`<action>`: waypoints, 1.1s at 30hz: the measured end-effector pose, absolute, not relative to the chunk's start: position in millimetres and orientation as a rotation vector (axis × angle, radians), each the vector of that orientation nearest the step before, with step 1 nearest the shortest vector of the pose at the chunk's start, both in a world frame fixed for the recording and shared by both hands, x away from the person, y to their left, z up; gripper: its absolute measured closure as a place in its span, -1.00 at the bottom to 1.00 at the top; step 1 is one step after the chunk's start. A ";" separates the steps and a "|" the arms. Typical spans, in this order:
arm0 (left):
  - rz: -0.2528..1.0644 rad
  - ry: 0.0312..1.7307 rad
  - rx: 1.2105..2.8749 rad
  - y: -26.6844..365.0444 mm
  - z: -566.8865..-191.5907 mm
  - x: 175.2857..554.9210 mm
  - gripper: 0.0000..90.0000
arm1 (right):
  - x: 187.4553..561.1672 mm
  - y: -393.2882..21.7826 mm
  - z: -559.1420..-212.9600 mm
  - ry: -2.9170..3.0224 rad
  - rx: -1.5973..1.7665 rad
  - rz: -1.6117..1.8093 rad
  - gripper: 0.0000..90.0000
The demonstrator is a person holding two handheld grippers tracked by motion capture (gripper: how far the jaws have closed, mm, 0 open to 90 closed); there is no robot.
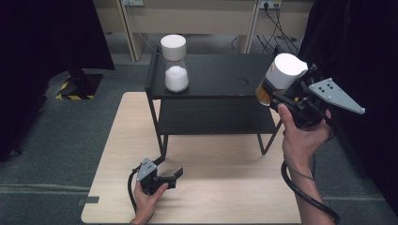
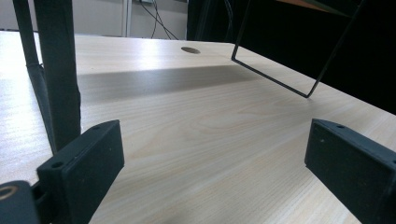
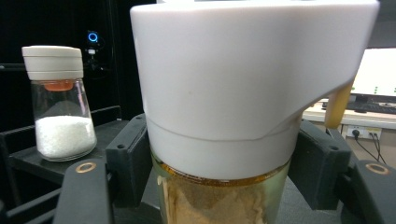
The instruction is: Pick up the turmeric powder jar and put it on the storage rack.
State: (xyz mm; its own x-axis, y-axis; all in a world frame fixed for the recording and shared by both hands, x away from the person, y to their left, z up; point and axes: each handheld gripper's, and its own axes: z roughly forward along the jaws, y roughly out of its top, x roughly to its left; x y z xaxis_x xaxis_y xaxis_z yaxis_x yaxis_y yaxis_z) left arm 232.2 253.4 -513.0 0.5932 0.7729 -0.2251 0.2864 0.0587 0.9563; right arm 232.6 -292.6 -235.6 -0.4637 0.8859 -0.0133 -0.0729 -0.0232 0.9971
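Jar (image 3: 224,196) of brown powder between right claw (image 3: 224,172) pads.

The right gripper (image 1: 272,93) holds a jar (image 1: 280,77) between its jaws, at the right end of a shelf rack (image 1: 211,75). A shaker (image 1: 175,65) stands on the rack's top, well left of it. The left gripper (image 1: 171,178) rests on the table (image 1: 234,187), before the rack's left leg (image 2: 58,70).
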 end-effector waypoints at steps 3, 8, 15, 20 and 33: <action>0.462 0.934 1.515 253.9 -513.3 232.4 -0.91 | 235.9 -291.8 -233.3 1.486 0.894 1.589 -0.31; 0.463 0.933 1.517 253.7 -513.1 232.4 -0.91 | 240.6 -289.6 -228.7 1.489 0.901 1.577 -0.31; 0.462 0.933 1.516 253.9 -513.3 232.5 -0.92 | 251.9 -282.8 -222.5 1.501 0.911 1.543 -0.31; 0.461 0.934 1.516 253.8 -513.2 232.7 -0.92 | 261.4 -278.3 -218.0 1.514 0.923 1.517 -0.31; 0.457 0.936 1.514 254.1 -513.3 233.0 -0.92 | 282.9 -265.5 -206.1 1.543 0.955 1.452 -0.31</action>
